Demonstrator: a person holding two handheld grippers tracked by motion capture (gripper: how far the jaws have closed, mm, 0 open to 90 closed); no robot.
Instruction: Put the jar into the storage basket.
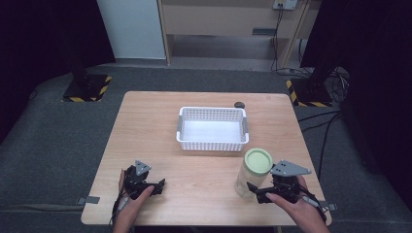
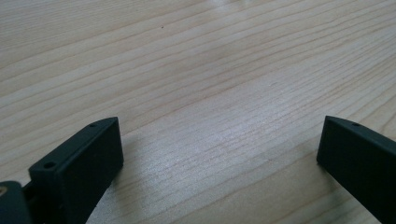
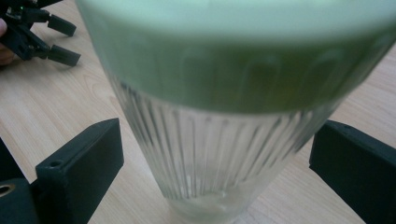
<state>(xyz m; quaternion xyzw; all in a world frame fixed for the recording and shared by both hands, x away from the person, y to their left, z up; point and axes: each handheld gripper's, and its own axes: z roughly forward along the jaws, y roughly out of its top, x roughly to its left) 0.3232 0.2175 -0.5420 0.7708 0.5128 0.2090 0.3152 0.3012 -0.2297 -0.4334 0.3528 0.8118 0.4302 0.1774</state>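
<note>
A clear ribbed jar (image 1: 252, 173) with a pale green lid (image 1: 258, 160) stands upright on the wooden table (image 1: 204, 145) at the front right. My right gripper (image 1: 253, 191) is open, close against the jar's near side. In the right gripper view the jar (image 3: 219, 158) stands between the two wide-apart jaws, touching neither. My left gripper (image 1: 158, 185) rests low at the table's front left, open. Its jaws in the left gripper view have nothing but bare wood between them. The left gripper (image 3: 44, 35) also shows far off at the top left of the right gripper view.
A white slotted basket (image 1: 212, 141) sits empty at the table's middle, beyond both grippers. A small dark round object (image 1: 238, 104) lies near the far edge behind it. Floor stands with yellow-black bases (image 1: 87, 87) flank the table, and cables (image 1: 320, 121) trail at the right.
</note>
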